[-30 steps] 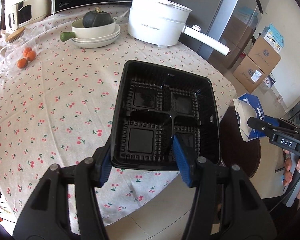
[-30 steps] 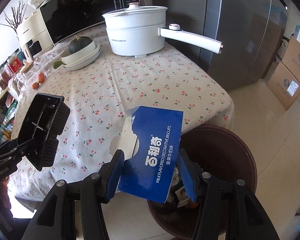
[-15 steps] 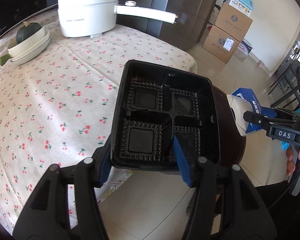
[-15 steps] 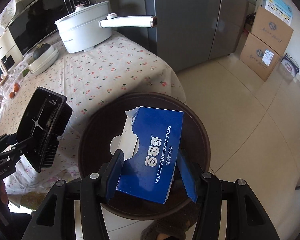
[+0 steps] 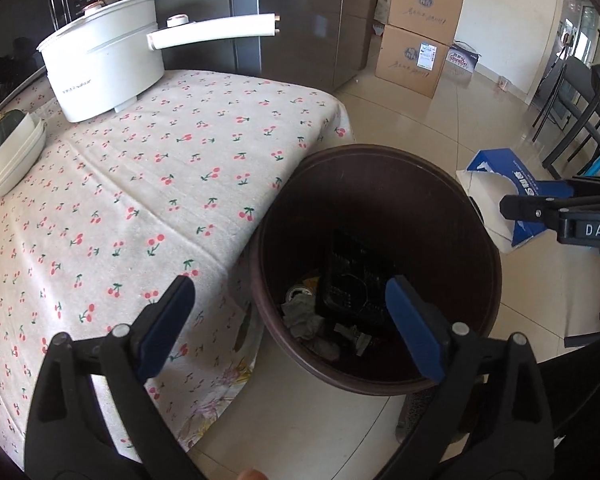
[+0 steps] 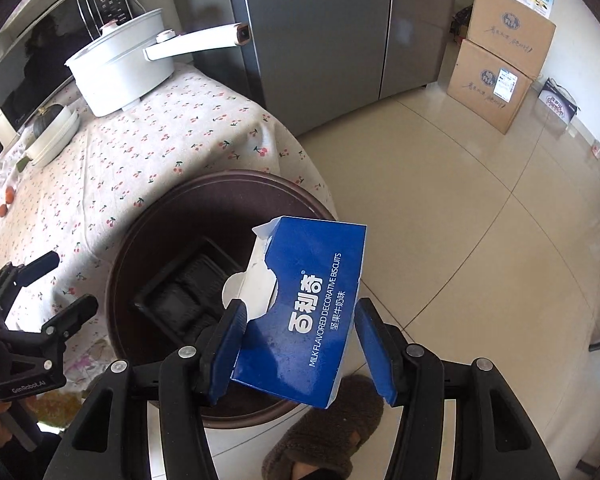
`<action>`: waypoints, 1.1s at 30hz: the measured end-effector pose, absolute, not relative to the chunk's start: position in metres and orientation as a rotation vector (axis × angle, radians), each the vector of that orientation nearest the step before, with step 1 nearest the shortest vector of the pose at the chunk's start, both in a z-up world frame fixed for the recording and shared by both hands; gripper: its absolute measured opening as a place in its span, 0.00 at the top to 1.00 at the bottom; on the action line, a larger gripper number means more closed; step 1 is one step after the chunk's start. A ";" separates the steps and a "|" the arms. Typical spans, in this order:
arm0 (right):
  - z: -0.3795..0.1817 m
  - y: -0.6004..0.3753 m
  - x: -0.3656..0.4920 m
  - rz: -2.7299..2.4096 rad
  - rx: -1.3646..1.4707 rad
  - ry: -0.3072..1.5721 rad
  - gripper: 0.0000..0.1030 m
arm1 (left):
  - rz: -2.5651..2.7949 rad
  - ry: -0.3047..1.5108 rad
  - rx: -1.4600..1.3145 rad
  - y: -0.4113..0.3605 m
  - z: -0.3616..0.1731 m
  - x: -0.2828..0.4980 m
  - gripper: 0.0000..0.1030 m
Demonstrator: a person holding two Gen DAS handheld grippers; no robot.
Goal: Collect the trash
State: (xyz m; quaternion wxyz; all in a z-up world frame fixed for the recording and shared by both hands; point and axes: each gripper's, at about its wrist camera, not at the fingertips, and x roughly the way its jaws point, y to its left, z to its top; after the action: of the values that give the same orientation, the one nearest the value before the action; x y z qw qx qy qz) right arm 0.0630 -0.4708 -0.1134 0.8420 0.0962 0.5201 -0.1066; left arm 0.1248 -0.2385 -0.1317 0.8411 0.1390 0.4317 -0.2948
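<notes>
Worktop [image 5: 148,184] under a cherry-print cloth stood just beside the bin, its draped edge touching the bin's rim. Tall grey fridge [image 6: 340,40] rose behind the bin, past the worktop's far corner. Two stacked cardboard boxes [image 5: 416,40] sat on the floor well beyond the bin, by the wall.

Dark brown round bin [image 5: 380,160] stood on the tiled floor at the worktop's corner. White long-handled pot [image 5: 104,68] stood on the worktop, well back from the bin. Black compartment tray [image 6: 188,292] lay tilted inside the bin, on crumpled scraps at the bottom.

Left tool [image 5: 288,320] hung above the bin's near rim, jaws spreading apart with nothing between the blue pads; the tray lay free below them.

Right tool [image 6: 298,340] pinched the blue biscuit box [image 6: 312,300] by its two sides, torn end pointing away from the tool. The box hung over the bin's edge on the side away from the worktop, partly above the opening.

A brown fuzzy slipper [image 6: 320,432] showed on the floor against the bin's near side.
</notes>
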 end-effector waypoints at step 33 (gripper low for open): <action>-0.026 -0.336 -0.002 -0.108 -0.015 0.757 0.02 | -0.250 0.742 0.116 -0.110 -0.033 0.036 0.02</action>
State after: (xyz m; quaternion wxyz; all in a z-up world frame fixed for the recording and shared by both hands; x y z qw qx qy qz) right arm -0.0015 -0.3363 -0.0257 0.9278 -0.0074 0.3691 -0.0529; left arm 0.0360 -0.1099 -0.0332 0.9226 0.0567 0.3616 -0.1215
